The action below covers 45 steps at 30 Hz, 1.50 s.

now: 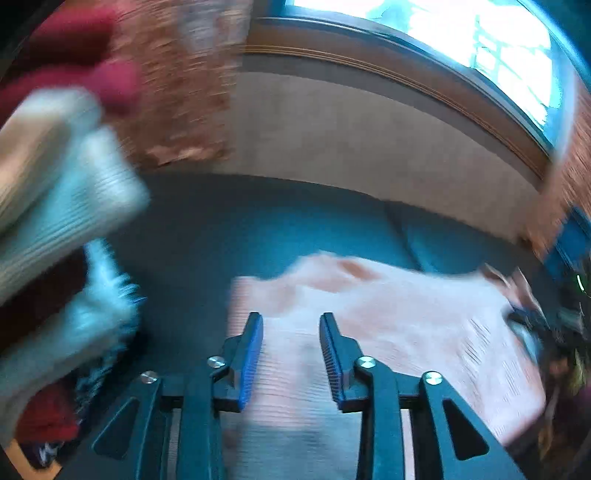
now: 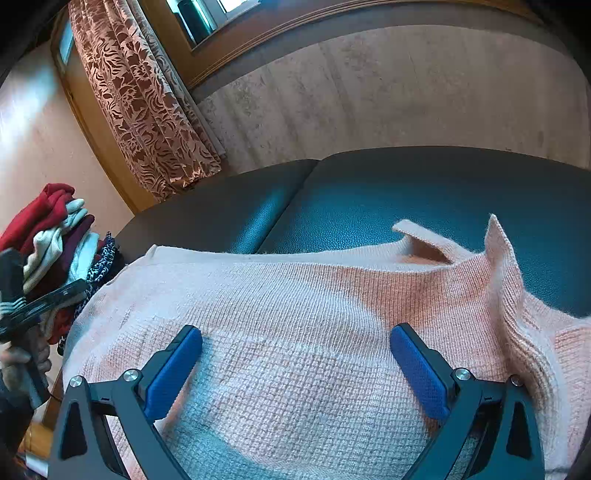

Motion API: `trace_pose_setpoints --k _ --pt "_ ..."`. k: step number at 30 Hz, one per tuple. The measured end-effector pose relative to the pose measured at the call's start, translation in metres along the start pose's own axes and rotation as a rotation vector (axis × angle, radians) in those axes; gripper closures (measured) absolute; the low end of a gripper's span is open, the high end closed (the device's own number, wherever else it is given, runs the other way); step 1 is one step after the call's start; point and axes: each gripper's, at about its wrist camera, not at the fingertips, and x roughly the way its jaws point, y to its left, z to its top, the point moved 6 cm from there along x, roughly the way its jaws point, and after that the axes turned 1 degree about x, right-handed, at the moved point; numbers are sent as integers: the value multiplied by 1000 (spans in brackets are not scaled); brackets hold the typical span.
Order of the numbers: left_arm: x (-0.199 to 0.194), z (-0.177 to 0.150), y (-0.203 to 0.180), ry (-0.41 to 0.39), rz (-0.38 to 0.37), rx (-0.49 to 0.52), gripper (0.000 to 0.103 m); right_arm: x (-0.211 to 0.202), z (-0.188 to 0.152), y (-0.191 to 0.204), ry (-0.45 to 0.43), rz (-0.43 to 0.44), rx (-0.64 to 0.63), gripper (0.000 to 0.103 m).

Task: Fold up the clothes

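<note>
Hovering over the pink knit sweater (image 2: 295, 332), the right gripper (image 2: 295, 354) has its jaws spread wide and empty. The left gripper (image 1: 291, 332) is parted too, nothing between its pads. The sweater lies flat on the dark teal cushion (image 2: 406, 192). A clothes pile (image 2: 55, 236) sits at left, beside the patterned curtain (image 2: 140, 103).

I see a pink sweater (image 2: 295, 332) of coarse, fuzzy knit cloth lying on a dark teal surface (image 2: 369, 199) with a pebbled, leather-like sheen. My right tool (image 2: 295, 365) has matt black plastic arms, grainy blue pads (image 2: 421, 373) and shiny metal screws. The curtain (image 2: 147, 110) is patterned, velvety cloth; the window frame (image 2: 258, 29) looks like varnished wood.
</note>
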Motion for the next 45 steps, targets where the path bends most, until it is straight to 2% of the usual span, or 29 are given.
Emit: trace_pose_setpoints --k 2,5,7,8,11,16,18,20,24,27,29,32,35,41,45 --pt "18 -2 -10 34 30 46 69 0 -1 1 1 -6 -3 0" --pt "52 -31 23 107 202 4 66 -1 -1 2 2 -16 -9 0" --pt "54 -32 36 51 170 -81 67 0 -1 2 1 -21 -13 0" --pt "54 -31 37 50 177 -102 67 0 -1 3 1 -23 -16 0" --pt "51 -31 30 56 242 -44 67 2 -1 4 10 -33 -22 0" --pt "40 -20 32 146 247 -99 70 0 -2 4 9 -23 -15 0" --pt "18 -7 12 82 210 -77 70 -5 -2 3 1 5 20 0" --pt "4 2 -28 40 113 -7 67 -16 -4 2 1 60 69 0" --pt "-6 8 -117 12 -101 157 61 -78 -19 -12 10 266 146 0" --pt "3 -2 -175 41 -250 234 61 -138 -48 -48 28 301 185 0" --pt "11 -7 -202 62 -298 264 61 -168 -71 -70 58 322 225 0" --pt "9 -15 -243 71 -358 322 60 -190 -111 -86 130 345 251 0" --pt "28 -14 -257 107 -372 361 60 -184 -128 -87 161 374 251 0" --pt "31 -19 -267 123 -363 374 59 -163 -119 -69 182 515 185 0" --pt "33 -23 -274 121 -370 424 58 -151 -118 -47 330 678 118 0"
